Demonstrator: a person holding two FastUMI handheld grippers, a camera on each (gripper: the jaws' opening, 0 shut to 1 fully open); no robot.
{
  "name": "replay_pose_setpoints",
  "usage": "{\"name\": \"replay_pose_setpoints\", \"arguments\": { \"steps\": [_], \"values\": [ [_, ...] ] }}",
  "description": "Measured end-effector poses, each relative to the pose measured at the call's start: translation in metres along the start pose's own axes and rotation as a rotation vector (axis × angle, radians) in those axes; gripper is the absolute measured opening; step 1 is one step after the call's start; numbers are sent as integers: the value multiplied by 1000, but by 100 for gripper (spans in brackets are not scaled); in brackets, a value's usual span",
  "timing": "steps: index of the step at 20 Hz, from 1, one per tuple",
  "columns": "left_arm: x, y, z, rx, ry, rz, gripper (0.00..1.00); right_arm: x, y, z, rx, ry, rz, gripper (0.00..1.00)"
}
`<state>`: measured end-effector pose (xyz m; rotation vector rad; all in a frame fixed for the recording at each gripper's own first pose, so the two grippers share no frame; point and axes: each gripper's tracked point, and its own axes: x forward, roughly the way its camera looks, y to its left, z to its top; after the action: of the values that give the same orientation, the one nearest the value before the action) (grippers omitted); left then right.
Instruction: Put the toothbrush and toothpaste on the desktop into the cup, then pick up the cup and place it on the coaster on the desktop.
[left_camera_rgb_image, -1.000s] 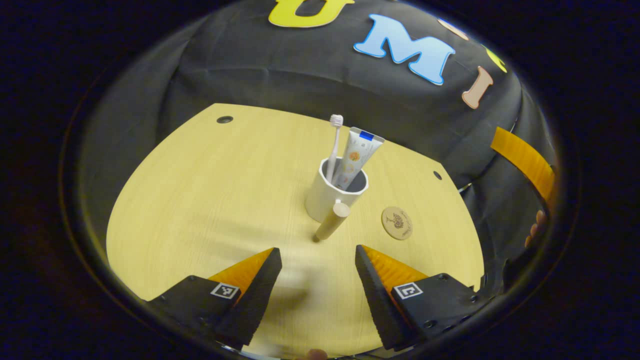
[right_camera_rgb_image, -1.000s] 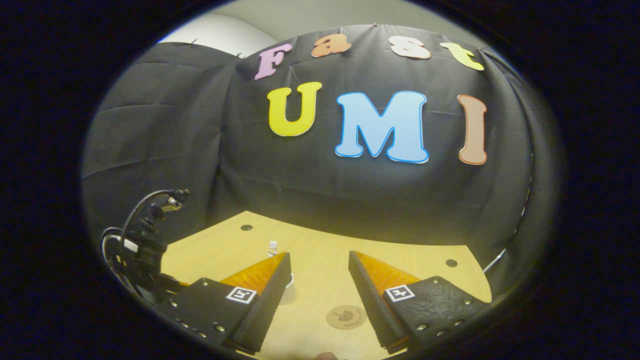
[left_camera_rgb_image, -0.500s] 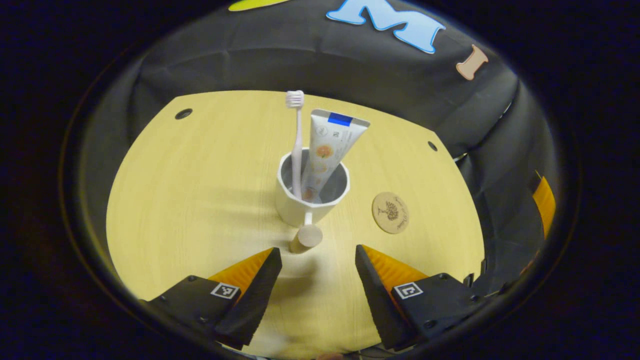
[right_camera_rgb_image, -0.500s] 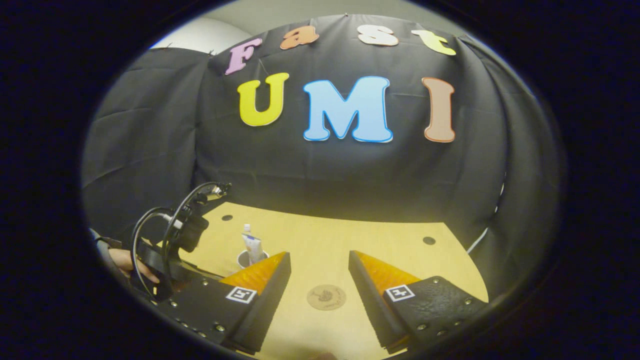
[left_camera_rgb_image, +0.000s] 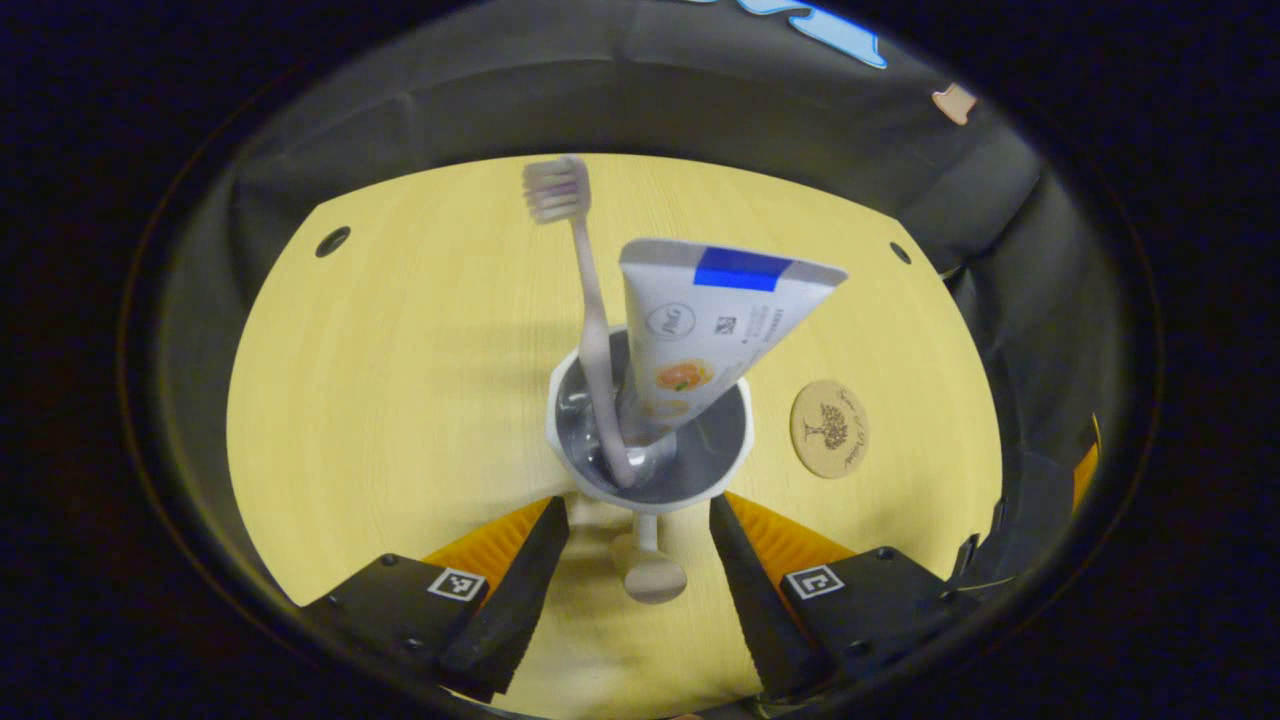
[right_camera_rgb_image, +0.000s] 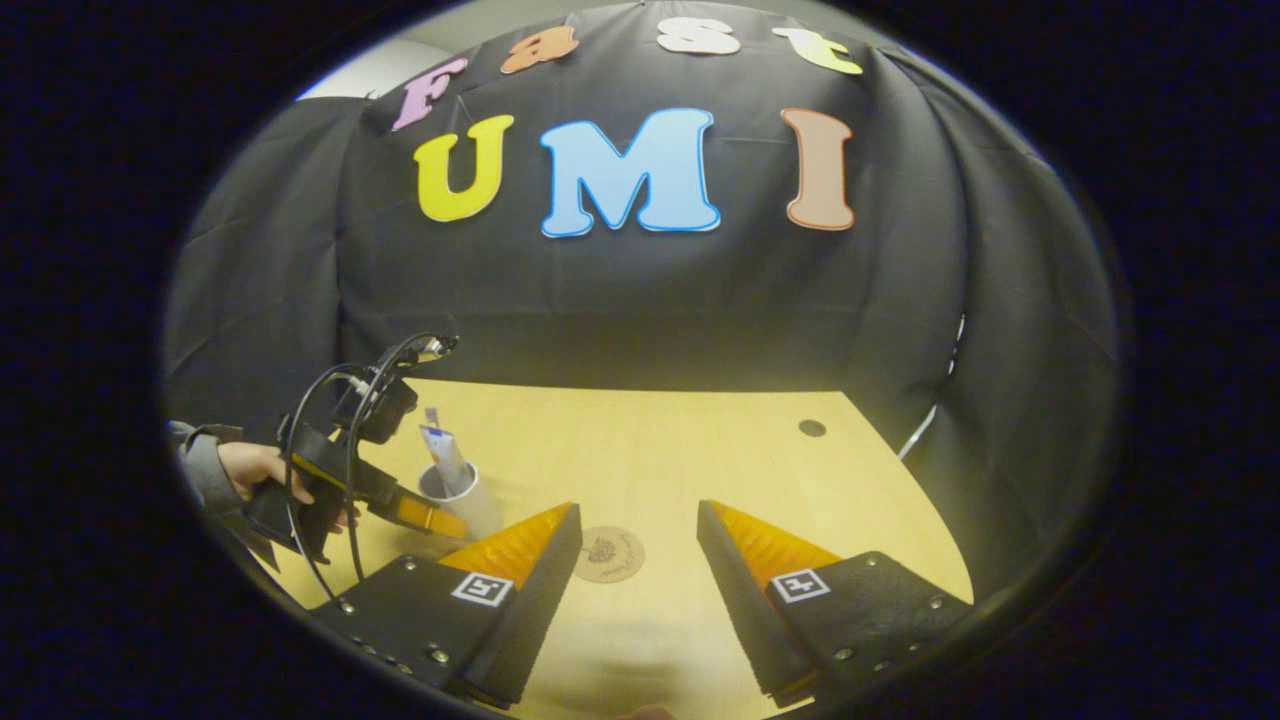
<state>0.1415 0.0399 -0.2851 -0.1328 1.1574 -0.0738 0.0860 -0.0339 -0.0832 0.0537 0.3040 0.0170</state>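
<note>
toothpaste (left_camera_rgb_image: 705, 335) label print too blurred.

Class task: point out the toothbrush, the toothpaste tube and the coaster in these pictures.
toothbrush (left_camera_rgb_image: 588, 300): left gripper view, on its handle above the cup rim.
toothpaste tube (left_camera_rgb_image: 700, 330): left gripper view, on the tube's printed body.
coaster (left_camera_rgb_image: 829, 428): left gripper view, on its round top face.

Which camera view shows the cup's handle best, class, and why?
The left gripper view: the cup fills its centre, its handle lying between the open jaws. In the right gripper view the cup is small and far off.
</note>
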Motion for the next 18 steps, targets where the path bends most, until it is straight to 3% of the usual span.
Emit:
{"name": "replay_pose_setpoints", "arguments": {
  "steps": [6,9,14,18],
  "values": [
    [21,2,-6,-20,79,10,76,-2,-16,-12,21,45,-43,79],
    [27,1,-10,-50,104,6,53,-4,-20,-16,21,58,-52,79],
    [29,1,-13,-53,106,22,50,-6,-22,-17,24,63,-58,79],
    [27,6,-9,-2,81,65,39,-10,-23,-19,26,61,-53,79]
  ]
}}
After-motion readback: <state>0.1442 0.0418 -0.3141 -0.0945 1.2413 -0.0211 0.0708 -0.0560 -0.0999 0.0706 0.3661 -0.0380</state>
